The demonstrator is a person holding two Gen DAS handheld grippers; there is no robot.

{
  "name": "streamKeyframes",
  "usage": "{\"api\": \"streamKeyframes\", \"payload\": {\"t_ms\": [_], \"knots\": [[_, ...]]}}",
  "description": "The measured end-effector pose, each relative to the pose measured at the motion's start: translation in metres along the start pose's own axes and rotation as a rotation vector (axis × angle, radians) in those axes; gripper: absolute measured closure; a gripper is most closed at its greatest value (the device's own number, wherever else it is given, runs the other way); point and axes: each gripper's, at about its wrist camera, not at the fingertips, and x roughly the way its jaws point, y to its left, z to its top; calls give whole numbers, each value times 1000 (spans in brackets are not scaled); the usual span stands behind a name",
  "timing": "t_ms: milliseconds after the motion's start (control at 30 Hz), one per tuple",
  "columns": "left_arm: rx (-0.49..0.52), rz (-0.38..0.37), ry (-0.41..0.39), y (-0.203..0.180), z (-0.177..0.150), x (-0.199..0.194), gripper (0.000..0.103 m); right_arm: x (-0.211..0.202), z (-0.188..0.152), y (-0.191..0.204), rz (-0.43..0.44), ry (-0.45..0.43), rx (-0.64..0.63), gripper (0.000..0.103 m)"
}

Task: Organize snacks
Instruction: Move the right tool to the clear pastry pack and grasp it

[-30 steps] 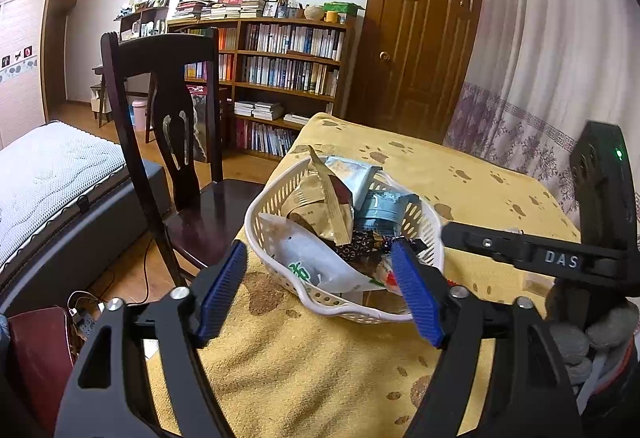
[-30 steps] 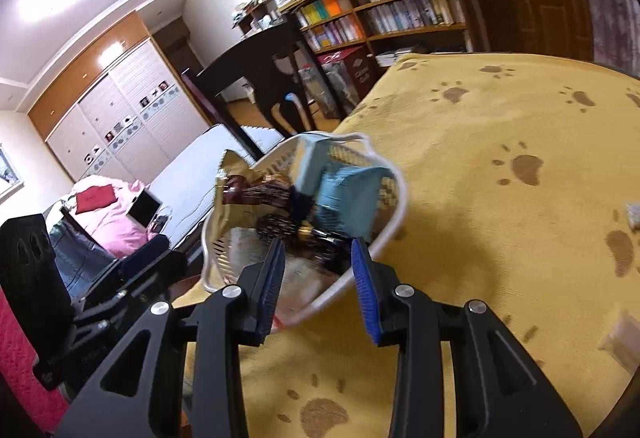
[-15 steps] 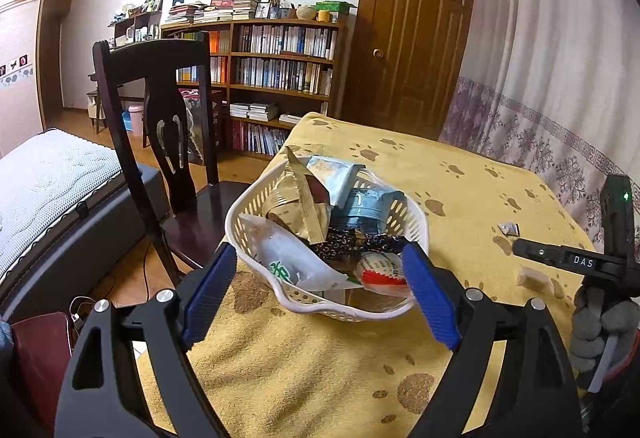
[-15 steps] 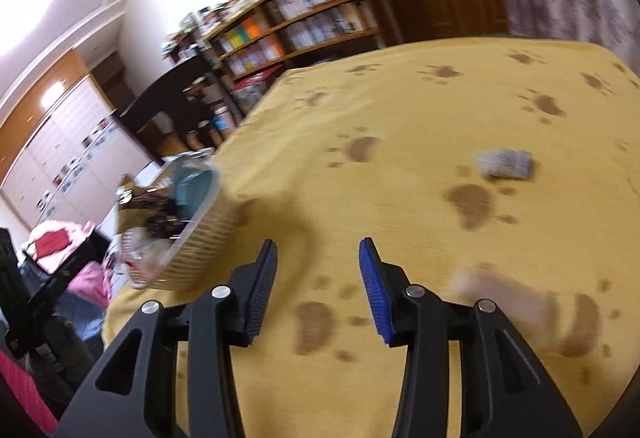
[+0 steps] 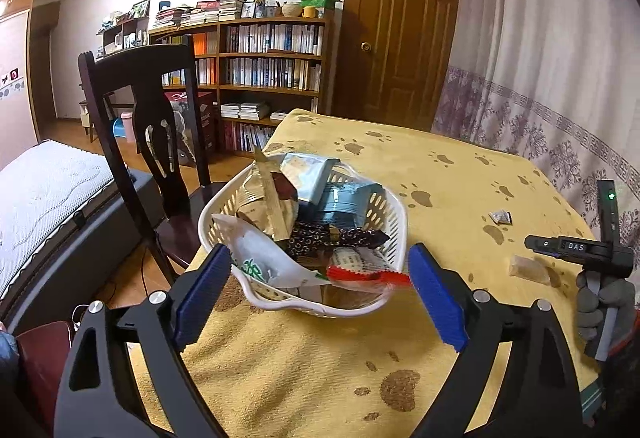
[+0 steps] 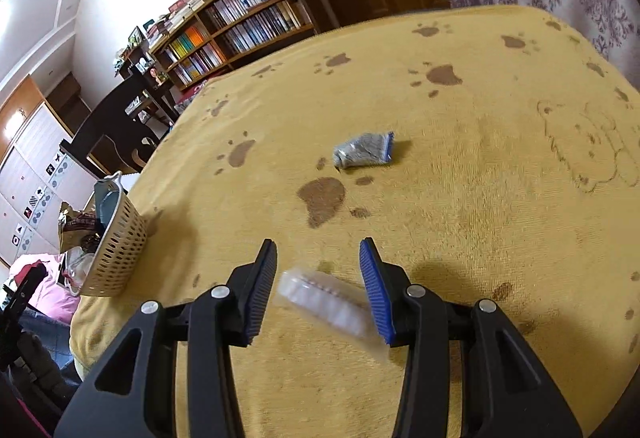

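Your right gripper (image 6: 318, 284) stands wide, with its jaws on both sides of a pale wrapped snack (image 6: 324, 302) that lies on the yellow cloth (image 6: 460, 198), and it holds nothing. The snack looks blurred in the right wrist view, and it lies at an angle between the jaws, so I judge you should first turn the gripper until the pads face its long sides. Then go down until the tips are just over the cloth and close slowly, so that the wrapper does not slip out. Take care not to pinch the cloth together with it. A second small grey packet (image 6: 365, 149) waits farther on the cloth, well apart. Your left gripper (image 5: 318, 294) is also wide and empty, just before the white basket (image 5: 394, 238), which is already full of snacks; keep it out of the way.
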Motion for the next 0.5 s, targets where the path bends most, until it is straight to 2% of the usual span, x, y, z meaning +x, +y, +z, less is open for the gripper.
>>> {"api": "streamKeyframes", "payload": {"t_ms": [167, 500], "knots": [[5, 0, 4, -1, 0, 1, 12, 10, -8, -8, 10, 47, 1, 59], [21, -10, 3, -9, 0, -1, 12, -4, -34, 11, 16, 83, -117, 57]]}}
